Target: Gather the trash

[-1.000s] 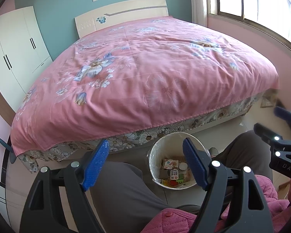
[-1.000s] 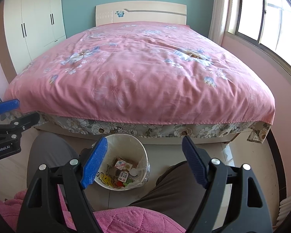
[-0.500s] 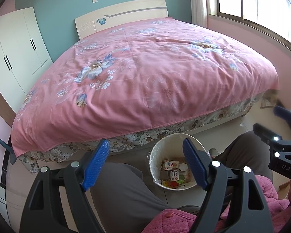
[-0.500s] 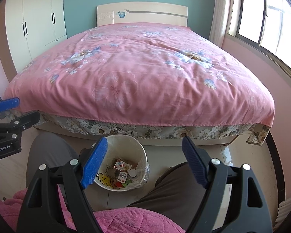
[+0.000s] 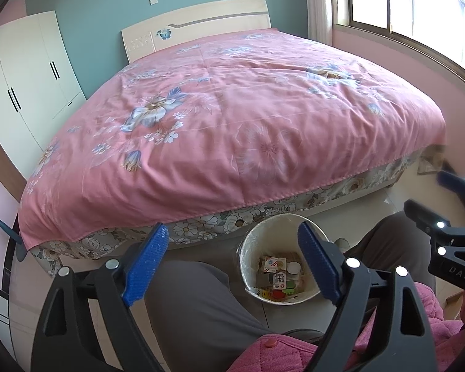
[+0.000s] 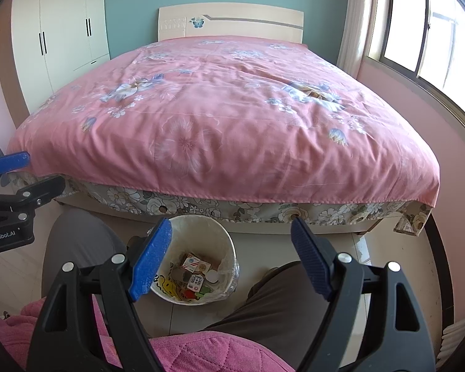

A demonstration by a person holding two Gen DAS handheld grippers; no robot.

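Peering into the bin, we cannot identify most scraps. It stands on the floor between our knees, below the left gripper, just widened, and right gripper, both agape, empty.

what the two wrist views leave unclear

the left gripper has just been opening, nothing between its jaws; its right finger covers part of the trash bin, and both handles run off the lower edge. print on the packets in the bin is too small to read. the right gripper is cut by the right border in the left wrist view. the bed hides the floor beyond it. the person's legs and pink quilted top are cropped below. the window is blown out white.
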